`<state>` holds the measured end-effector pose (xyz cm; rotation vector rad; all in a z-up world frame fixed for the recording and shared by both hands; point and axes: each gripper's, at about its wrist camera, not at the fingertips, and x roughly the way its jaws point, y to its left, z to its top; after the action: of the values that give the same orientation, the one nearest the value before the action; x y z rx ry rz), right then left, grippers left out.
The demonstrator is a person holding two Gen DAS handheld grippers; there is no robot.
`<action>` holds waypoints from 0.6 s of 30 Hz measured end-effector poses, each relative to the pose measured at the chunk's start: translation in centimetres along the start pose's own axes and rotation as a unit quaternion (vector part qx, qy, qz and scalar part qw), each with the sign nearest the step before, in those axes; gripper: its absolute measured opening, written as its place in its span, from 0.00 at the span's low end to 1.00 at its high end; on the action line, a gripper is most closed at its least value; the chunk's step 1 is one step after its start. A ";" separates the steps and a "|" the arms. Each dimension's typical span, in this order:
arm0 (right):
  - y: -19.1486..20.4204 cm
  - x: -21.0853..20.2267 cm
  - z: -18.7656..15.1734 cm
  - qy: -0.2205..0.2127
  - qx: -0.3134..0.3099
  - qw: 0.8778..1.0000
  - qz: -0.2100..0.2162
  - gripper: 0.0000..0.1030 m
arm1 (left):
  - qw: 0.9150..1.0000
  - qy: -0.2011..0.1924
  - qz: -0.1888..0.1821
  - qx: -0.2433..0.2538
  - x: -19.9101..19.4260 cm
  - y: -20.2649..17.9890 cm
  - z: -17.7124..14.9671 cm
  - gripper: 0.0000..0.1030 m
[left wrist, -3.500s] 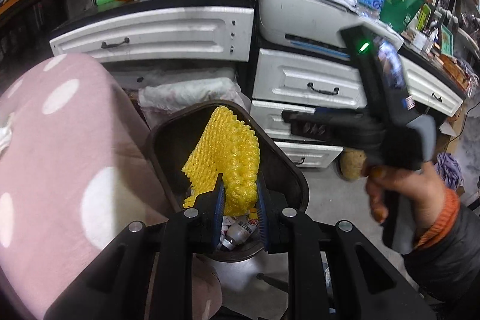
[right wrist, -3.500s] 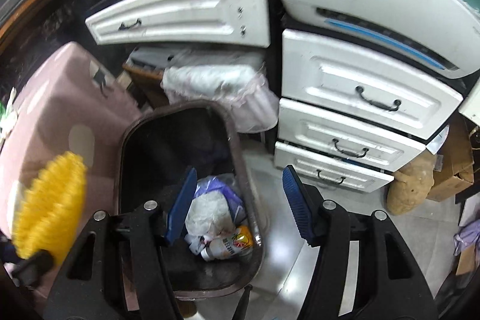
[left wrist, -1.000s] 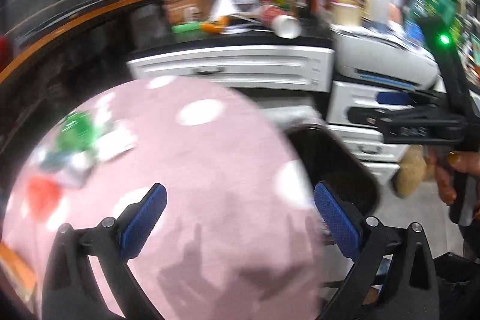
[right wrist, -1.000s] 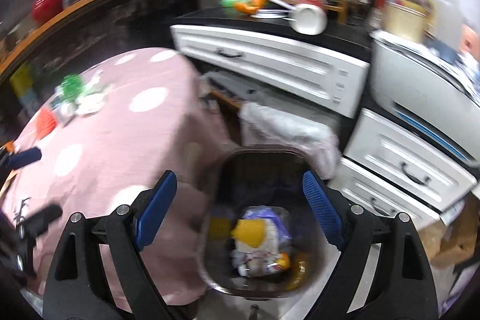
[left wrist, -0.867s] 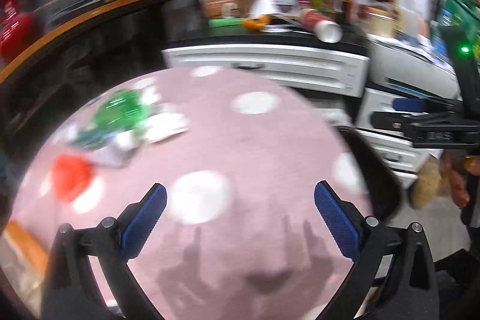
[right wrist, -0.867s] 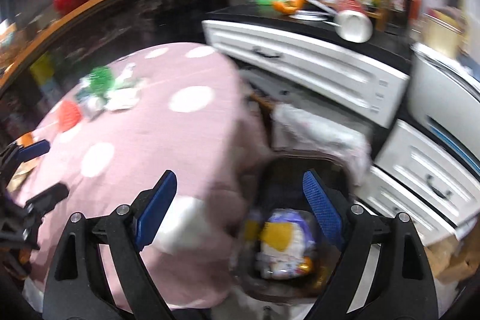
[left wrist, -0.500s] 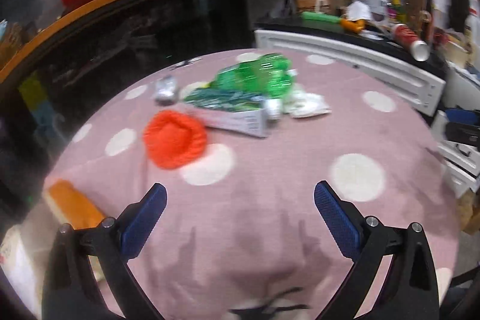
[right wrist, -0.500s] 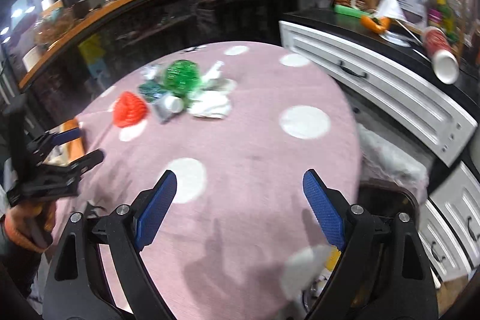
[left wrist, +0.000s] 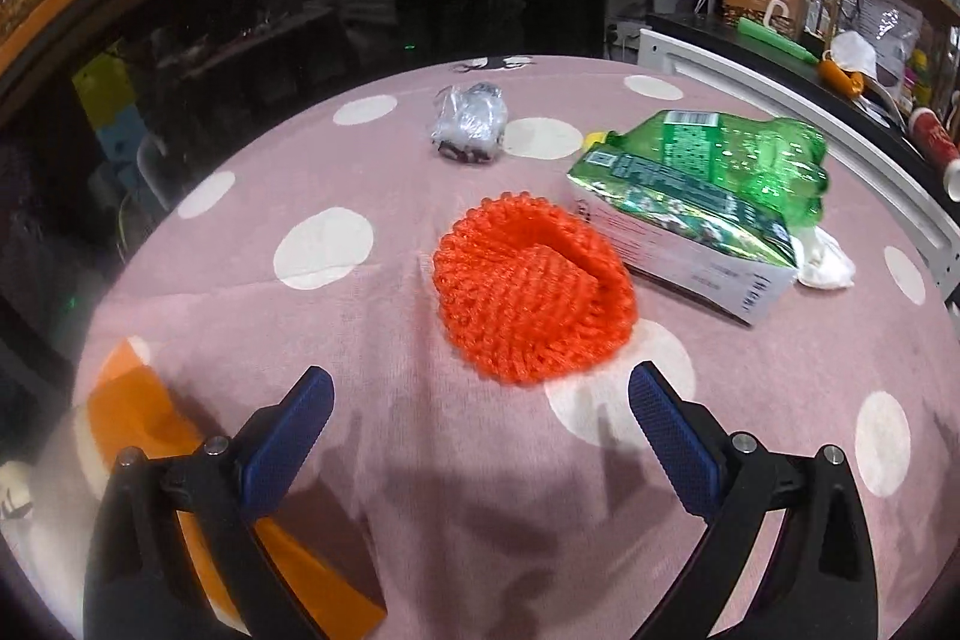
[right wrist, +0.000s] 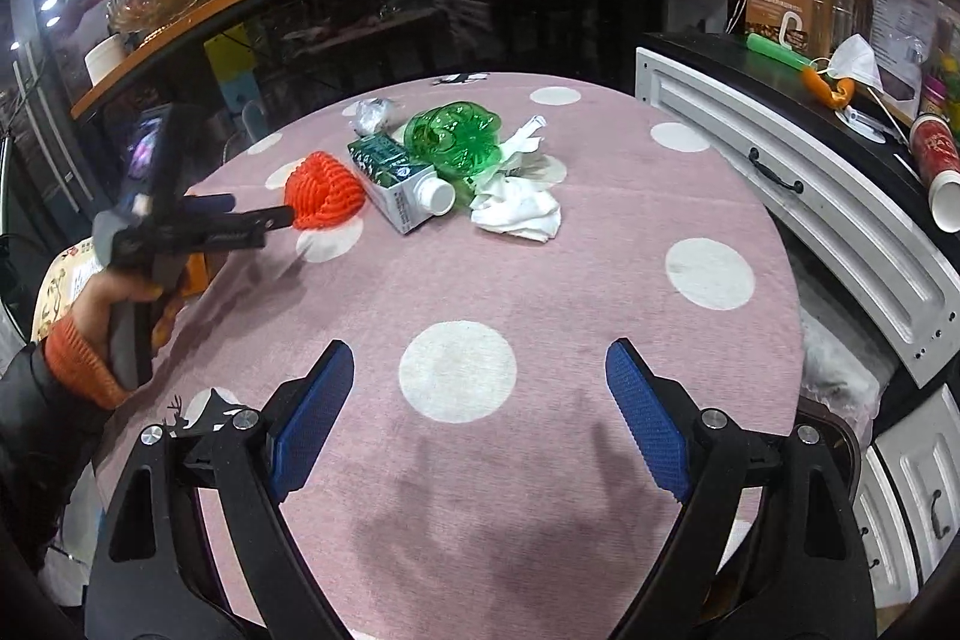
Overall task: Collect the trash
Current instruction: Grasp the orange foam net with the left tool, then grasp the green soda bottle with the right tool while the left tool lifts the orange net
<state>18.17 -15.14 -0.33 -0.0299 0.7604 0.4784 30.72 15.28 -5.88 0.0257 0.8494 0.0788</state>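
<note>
An orange foam net [left wrist: 531,292] lies on the pink dotted table [left wrist: 420,490]; it also shows in the right wrist view [right wrist: 324,190]. Behind it lie a green-and-white carton [left wrist: 684,226] [right wrist: 399,184], a crushed green bottle [left wrist: 750,160] [right wrist: 453,136], a foil ball [left wrist: 471,121] [right wrist: 372,112] and white tissue [right wrist: 519,205]. My left gripper [left wrist: 480,421] is open and empty, just short of the orange net; it shows from the side in the right wrist view [right wrist: 252,217]. My right gripper [right wrist: 480,400] is open and empty above the table's near part.
White drawers [right wrist: 804,202] and a black counter with a paper cup [right wrist: 939,178] stand right of the table. The bin's rim [right wrist: 840,430] shows at the lower right. An orange object [left wrist: 138,400] lies at the table's left edge. A dark glass cabinet [right wrist: 420,16] stands behind.
The left gripper let the yellow foam net fall into the bin and opened. Both grippers swung from the bin to the table; the left has closed in on the orange net.
</note>
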 end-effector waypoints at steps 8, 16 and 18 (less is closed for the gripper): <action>0.4 1.1 0.3 0.013 -0.007 1.000 0.003 0.83 | 1.000 -0.002 -0.006 -0.020 1.9 0.2 1.5 0.95; 1.3 3.0 1.4 0.021 -0.023 0.999 0.004 0.83 | 1.000 -0.010 -0.027 -0.006 3.2 -1.5 2.8 0.57; 1.5 3.4 1.8 0.022 -0.028 0.999 0.006 0.83 | 1.000 -0.008 -0.019 -0.002 3.5 -1.6 2.7 0.41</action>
<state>20.81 -12.03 -1.10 -0.0891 0.7907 0.5129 35.16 13.98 -6.79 0.0058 0.8334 0.0448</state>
